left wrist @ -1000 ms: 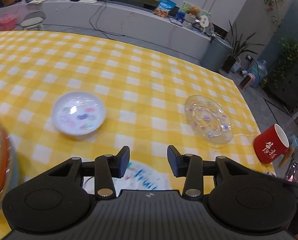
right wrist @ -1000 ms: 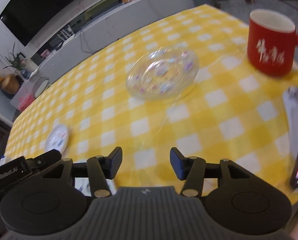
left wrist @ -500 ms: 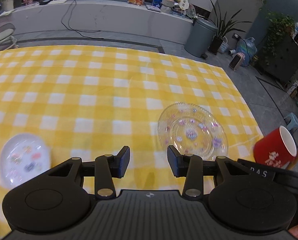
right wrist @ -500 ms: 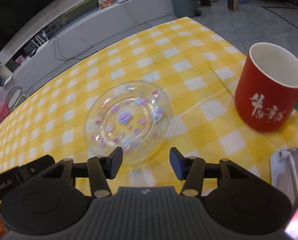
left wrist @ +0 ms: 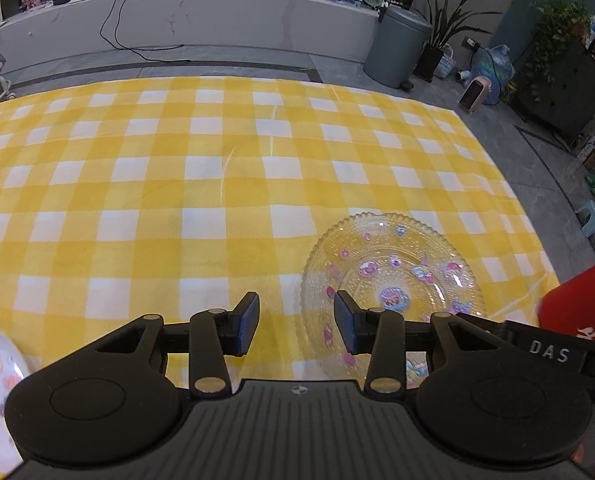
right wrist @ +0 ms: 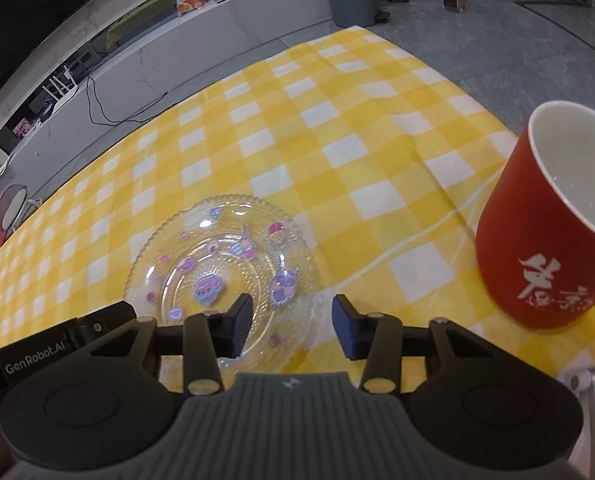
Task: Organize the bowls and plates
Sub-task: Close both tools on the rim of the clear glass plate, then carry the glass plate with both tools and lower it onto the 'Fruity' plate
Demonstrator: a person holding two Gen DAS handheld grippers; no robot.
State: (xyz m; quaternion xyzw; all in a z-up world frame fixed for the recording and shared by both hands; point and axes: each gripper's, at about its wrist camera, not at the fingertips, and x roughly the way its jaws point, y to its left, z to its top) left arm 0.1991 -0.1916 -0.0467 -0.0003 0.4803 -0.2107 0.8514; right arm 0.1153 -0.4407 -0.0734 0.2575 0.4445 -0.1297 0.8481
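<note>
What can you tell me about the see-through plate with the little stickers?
The glass plate is clear and round, with a bumpy beaded rim and ringed bands inside. Small pink, purple and blue cartoon pictures dot it. It lies flat and empty on the yellow checked cloth, left of the red mug and apart from it. Both grippers are open above its near edge, the left gripper and the right gripper; neither plainly touches it.

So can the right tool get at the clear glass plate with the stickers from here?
Probably yes: the right tool is open with the clear beaded glass plate just ahead, nothing between them. The red ceramic mug stands apart on the right.
</note>
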